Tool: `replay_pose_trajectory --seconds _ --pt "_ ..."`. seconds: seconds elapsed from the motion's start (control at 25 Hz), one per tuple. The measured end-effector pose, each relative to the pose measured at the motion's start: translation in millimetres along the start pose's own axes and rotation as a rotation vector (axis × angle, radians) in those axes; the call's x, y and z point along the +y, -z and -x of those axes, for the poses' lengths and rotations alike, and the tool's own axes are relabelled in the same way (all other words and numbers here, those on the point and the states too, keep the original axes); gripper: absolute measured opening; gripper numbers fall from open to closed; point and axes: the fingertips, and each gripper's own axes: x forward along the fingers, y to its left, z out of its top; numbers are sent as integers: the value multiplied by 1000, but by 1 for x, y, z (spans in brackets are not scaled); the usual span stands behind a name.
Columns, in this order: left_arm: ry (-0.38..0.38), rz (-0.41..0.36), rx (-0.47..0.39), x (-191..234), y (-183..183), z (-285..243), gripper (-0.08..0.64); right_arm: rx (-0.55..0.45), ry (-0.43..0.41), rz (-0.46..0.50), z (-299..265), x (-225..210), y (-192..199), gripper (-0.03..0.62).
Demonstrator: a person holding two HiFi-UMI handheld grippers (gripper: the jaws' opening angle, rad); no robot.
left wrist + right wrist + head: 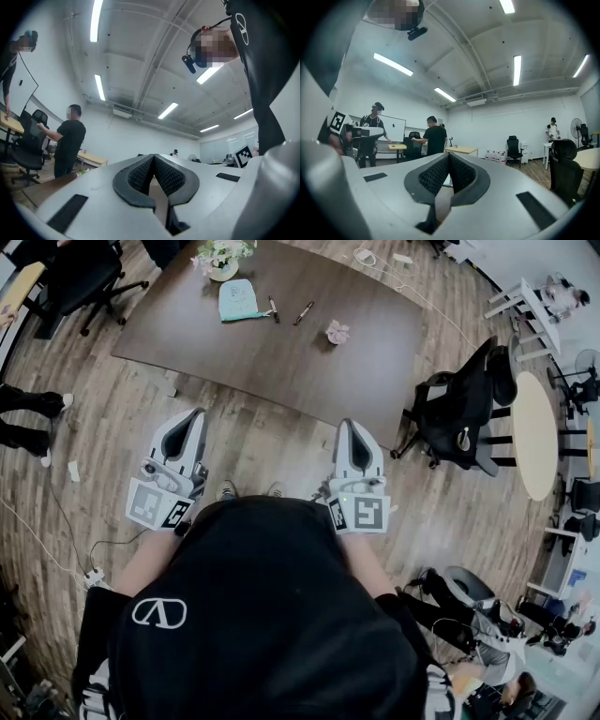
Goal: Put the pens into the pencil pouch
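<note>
Both closed, left claw (pixel 196 414) and right claw (pixel 348 425) face the table (pixel 281 379) edge.

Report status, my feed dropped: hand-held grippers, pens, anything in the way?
Left hand-held gripper and right hand-held gripper shut, empty, short of the table. Two pens lie beside the pouch. Nothing seen blocking.
</note>
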Motion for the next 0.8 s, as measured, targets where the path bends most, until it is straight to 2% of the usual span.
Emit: replay_pose_trajectory --seconds 0.44,0.64,0.8 --pt "8 5 0 -1 -1 -3 3 4 -4 -9 0 2 2 -3" --pt "6 10 5 -1 1 -1 3 -24 -33 -70 0 4 0 -2" --pt "-5 8 9 2 2 1 3 -35 -39 -54 1 8 -2 -2"
